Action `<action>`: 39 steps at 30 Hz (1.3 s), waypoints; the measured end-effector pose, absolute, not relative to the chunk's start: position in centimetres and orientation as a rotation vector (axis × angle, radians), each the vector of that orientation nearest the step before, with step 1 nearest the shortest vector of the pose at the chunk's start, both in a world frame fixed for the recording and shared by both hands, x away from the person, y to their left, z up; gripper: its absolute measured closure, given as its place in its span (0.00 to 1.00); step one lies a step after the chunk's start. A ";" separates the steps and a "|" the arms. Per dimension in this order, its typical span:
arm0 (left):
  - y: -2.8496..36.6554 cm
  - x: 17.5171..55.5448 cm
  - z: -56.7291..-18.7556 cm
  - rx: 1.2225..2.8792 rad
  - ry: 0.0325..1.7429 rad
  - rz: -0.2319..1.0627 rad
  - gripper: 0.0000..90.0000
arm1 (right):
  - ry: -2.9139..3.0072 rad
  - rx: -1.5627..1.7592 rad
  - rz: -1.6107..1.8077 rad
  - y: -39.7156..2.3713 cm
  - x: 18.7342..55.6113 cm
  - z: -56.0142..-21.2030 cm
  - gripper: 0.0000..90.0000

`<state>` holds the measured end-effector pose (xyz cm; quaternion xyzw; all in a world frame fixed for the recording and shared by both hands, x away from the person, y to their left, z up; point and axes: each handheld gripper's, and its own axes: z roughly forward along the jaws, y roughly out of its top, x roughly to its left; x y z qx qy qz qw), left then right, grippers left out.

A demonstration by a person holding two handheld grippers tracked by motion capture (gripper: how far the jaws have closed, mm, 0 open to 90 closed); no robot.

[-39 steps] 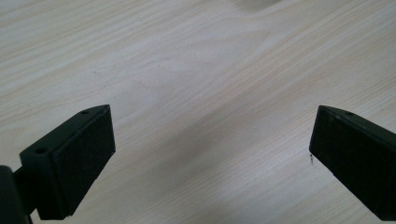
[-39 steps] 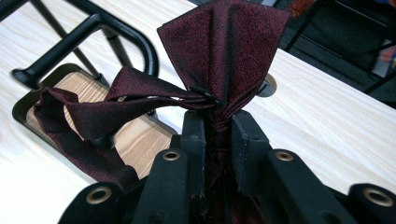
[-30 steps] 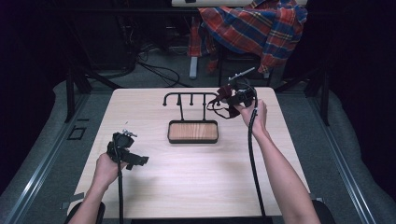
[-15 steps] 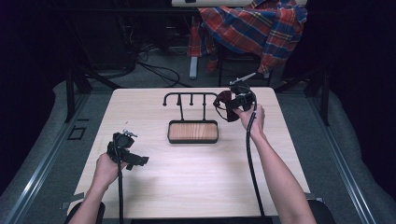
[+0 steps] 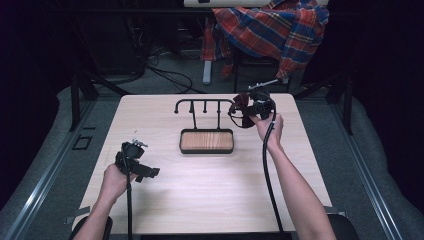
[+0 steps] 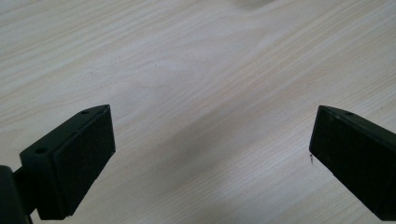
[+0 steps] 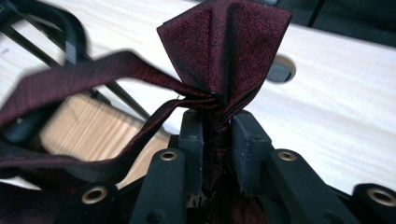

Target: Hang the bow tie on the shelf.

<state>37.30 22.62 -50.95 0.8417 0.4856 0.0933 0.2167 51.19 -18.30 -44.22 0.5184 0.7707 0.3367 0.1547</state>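
A dark red bow tie (image 7: 224,51) with a loop strap is pinched at its knot between the jaws of my right gripper (image 7: 217,126), which is shut on it. In the high view this gripper (image 5: 250,107) holds the bow tie (image 5: 241,102) just right of the black hook rack (image 5: 197,106), whose wooden base (image 5: 206,141) lies mid-table. The strap hangs in a loop by the rack's right end. My left gripper (image 5: 145,171) rests low at the table's left, jaws wide apart over bare wood (image 6: 210,135), with nothing between them.
The light wooden table (image 5: 210,195) has a round cable hole (image 7: 279,71) near its far edge. A chair draped with a plaid shirt (image 5: 272,30) stands behind the table. Cables trail from both grippers toward the near edge.
My right gripper has shifted a little to the left with the bow tie, and the strap loop has swung closer to the rack's right end. The left gripper has stayed put.
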 end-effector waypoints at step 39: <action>22.7 37.3 -50.9 2.334 1.343 0.260 0.00 | 2.245 1.649 1.012 -18.8 53.2 -47.1 0.80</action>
